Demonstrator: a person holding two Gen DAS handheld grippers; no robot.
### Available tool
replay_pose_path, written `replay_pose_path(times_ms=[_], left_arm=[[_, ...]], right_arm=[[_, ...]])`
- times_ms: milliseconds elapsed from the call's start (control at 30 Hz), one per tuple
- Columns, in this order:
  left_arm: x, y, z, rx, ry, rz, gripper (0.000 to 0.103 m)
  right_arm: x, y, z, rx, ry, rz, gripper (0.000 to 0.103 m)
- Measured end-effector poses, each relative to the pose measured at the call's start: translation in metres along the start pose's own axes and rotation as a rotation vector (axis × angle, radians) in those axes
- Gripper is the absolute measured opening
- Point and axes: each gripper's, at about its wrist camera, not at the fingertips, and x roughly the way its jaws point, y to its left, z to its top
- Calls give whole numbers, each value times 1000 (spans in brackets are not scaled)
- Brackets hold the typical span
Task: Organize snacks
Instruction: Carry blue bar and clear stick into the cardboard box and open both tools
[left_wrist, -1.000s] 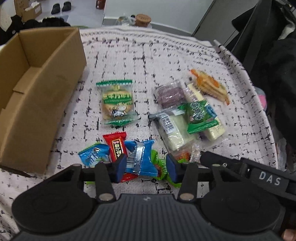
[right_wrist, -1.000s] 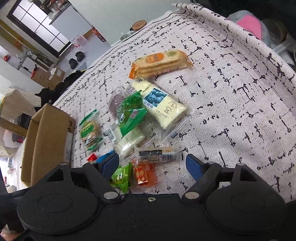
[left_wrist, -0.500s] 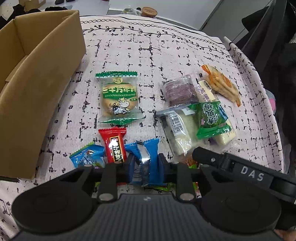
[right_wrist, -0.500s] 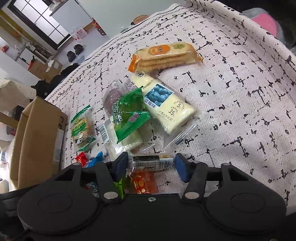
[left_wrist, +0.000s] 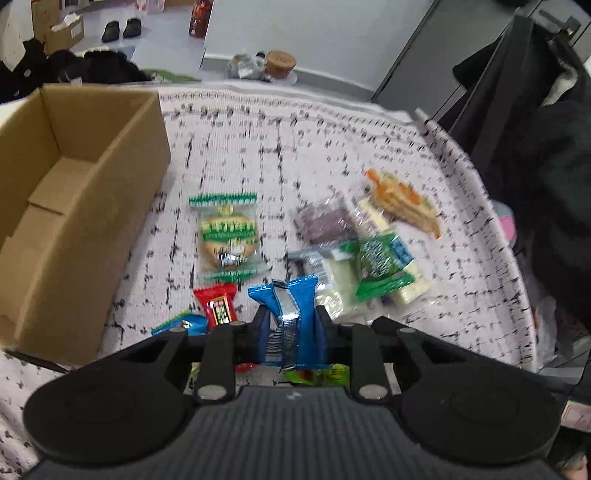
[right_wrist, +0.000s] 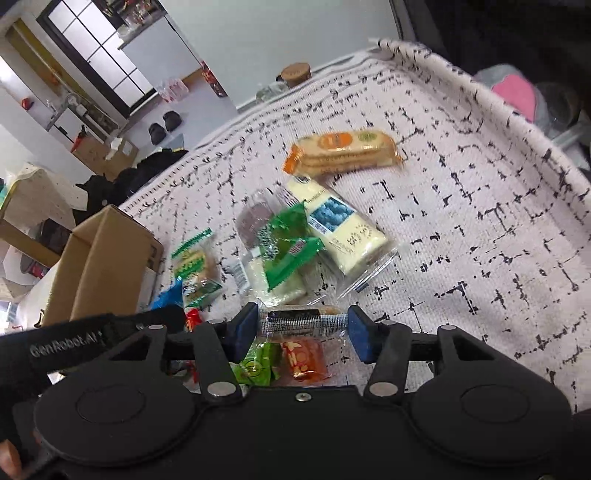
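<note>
My left gripper (left_wrist: 290, 326) is shut on a blue snack packet (left_wrist: 288, 317) and holds it lifted above the patterned cloth. My right gripper (right_wrist: 301, 330) is shut on a clear-wrapped bar with a black label (right_wrist: 301, 322). A cardboard box (left_wrist: 66, 206) stands open at the left; it also shows in the right wrist view (right_wrist: 99, 269). Several snacks lie on the cloth: a green-edged cake packet (left_wrist: 227, 236), a red packet (left_wrist: 218, 306), a green packet (left_wrist: 376, 264), an orange cracker pack (right_wrist: 341, 151), a blueberry-label pack (right_wrist: 341, 232).
The cloth-covered table (right_wrist: 480, 206) ends at a rim on the right. Small green (right_wrist: 255, 367) and orange (right_wrist: 304, 360) sweets lie under my right gripper. A dark chair with clothes (left_wrist: 535, 147) stands at the right. Floor clutter lies beyond the far edge.
My left gripper closed on the blue packet and lifted it. My right gripper closed on the black-label bar and raised it a little.
</note>
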Motion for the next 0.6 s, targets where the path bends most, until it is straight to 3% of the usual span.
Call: replay_pose_path(times_ms=[300,600], left_arm=[[-40,8,9,22,-90,-10,24],[-73,30,21,20,-169,-8,24]], right_arm=[[-27,14,7,27,-81,-2,51],[-49,50,14,4,-152,56,51]])
